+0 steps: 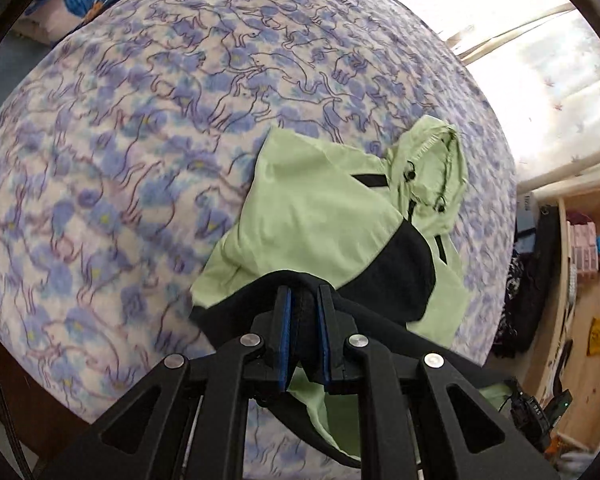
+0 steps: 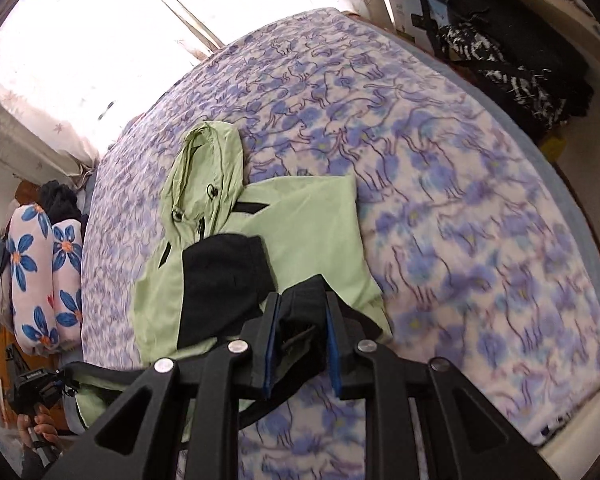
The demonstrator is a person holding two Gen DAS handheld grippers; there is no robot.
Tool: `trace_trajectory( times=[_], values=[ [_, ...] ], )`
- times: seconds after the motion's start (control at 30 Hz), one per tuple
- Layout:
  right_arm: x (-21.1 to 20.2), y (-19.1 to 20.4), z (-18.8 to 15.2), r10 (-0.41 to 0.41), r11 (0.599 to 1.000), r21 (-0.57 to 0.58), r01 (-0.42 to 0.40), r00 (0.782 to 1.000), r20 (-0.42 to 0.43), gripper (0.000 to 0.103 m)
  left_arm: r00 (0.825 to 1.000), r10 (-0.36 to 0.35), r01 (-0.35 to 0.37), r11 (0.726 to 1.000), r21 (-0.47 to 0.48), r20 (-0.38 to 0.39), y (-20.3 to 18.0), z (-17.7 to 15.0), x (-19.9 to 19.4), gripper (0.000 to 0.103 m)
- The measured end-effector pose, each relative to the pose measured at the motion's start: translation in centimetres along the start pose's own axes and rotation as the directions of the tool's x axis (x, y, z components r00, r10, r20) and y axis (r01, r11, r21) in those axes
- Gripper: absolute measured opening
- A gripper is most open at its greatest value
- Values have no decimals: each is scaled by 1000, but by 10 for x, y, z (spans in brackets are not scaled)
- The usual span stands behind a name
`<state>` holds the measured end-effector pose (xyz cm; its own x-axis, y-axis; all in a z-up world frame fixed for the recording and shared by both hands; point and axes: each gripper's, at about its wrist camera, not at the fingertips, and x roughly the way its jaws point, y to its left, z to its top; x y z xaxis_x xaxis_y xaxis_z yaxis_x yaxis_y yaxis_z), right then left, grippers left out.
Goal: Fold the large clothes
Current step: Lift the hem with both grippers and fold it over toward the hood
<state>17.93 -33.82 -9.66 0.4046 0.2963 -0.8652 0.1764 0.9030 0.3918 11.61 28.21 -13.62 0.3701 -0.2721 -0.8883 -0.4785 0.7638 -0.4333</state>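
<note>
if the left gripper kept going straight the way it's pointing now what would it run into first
Probably the light green hooded jacket itself. The left gripper, jaws shut on the jacket's black hem, points down at the garment spread on the floral bedspread. It would likely meet the black panel first, though depth is unclear.

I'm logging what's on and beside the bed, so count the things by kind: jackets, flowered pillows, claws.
Jackets: 1, the green jacket with black hem, lying on the bed.
Flowered pillows: 2, pillow and second pillow.
Claws: 2, left claw and right claw.
Total: 5

Open bedspread (image 1: pixel 148 152) around jacket (image 1: pixel 312 204)
</note>
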Motion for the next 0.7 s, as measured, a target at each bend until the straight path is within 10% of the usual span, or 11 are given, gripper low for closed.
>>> trace_trajectory(
  times=[0.23,0.37,0.7],
  values=[
    [85,4,65,-54,999,-8,53,996,-71,20,995,100,-100,995,6,26,-35,70,50,13],
    [125,10,83,-80,997,-22,78,992,-102,36,990,134,-133,991,-31,35,-38,98,68,54],
    [172,13,80,-72,995,-84,61,989,-133,48,960,278,-274,953,131,-16,-31,104,129,54]
  ],
)
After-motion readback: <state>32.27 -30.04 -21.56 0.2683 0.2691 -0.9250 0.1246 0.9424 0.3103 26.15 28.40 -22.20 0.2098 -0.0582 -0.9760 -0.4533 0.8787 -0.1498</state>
